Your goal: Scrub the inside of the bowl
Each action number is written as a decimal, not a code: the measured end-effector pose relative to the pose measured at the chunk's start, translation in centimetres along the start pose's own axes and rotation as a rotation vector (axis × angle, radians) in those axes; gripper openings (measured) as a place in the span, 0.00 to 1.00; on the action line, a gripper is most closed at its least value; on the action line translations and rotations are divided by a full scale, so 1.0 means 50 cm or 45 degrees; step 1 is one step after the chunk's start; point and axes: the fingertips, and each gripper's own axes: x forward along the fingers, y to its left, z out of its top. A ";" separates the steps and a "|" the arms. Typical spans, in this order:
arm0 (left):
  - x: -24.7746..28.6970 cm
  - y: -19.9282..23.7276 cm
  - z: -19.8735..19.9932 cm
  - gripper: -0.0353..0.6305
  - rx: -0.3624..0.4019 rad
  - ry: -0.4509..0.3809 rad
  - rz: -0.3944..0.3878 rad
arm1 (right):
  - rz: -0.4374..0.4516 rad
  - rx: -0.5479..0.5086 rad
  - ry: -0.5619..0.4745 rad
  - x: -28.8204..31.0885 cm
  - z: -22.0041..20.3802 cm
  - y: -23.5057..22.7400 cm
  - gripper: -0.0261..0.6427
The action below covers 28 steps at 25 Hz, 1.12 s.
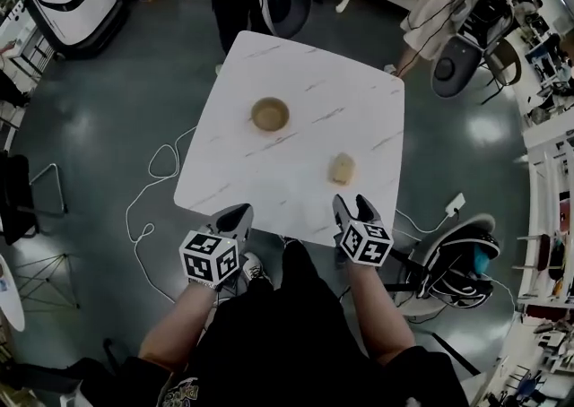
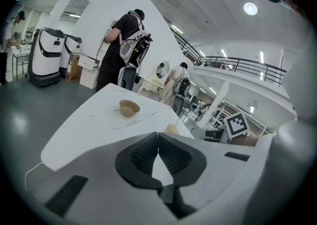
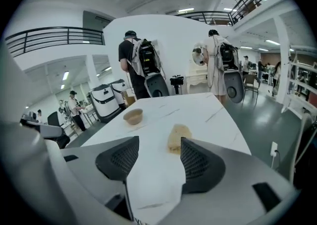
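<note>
White surface point(image 1: 359, 118), marble-style, with thin brownish-grey veins running through. Tan bowl point(image 1: 270, 114), a touch darker inside. Pale yellowish-beige sponge point(image 1: 342, 168), looks kinda mottled. Light grey on both the left gripper point(image 1: 235, 214) and right gripper point(image 1: 354, 208), jaws lined in ribbed black, plus black-and-white square markers point(image 1: 209, 255) on top. Dark grey-green floor point(image 1: 108, 109), glossy, with pale smeary reflections all over.

Bright overhead lighting; fisheye edges, floor glare.
</note>
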 end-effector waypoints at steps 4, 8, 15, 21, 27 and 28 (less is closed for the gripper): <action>0.002 0.015 0.008 0.06 -0.013 0.012 0.046 | -0.059 0.059 0.087 0.073 -0.020 -0.043 0.44; 0.028 0.036 0.019 0.06 -0.035 0.021 0.098 | -0.094 0.052 0.150 0.143 -0.024 -0.073 0.46; 0.073 0.039 0.021 0.06 -0.067 0.051 0.122 | -0.124 0.072 0.247 0.213 -0.046 -0.104 0.47; 0.106 0.046 0.021 0.07 -0.083 0.070 0.129 | -0.116 0.023 0.314 0.247 -0.062 -0.116 0.47; 0.145 0.059 0.023 0.07 -0.101 0.072 0.151 | -0.078 -0.081 0.305 0.248 -0.044 -0.123 0.44; 0.156 0.059 0.024 0.07 -0.105 0.070 0.151 | -0.074 -0.098 0.295 0.244 -0.038 -0.129 0.43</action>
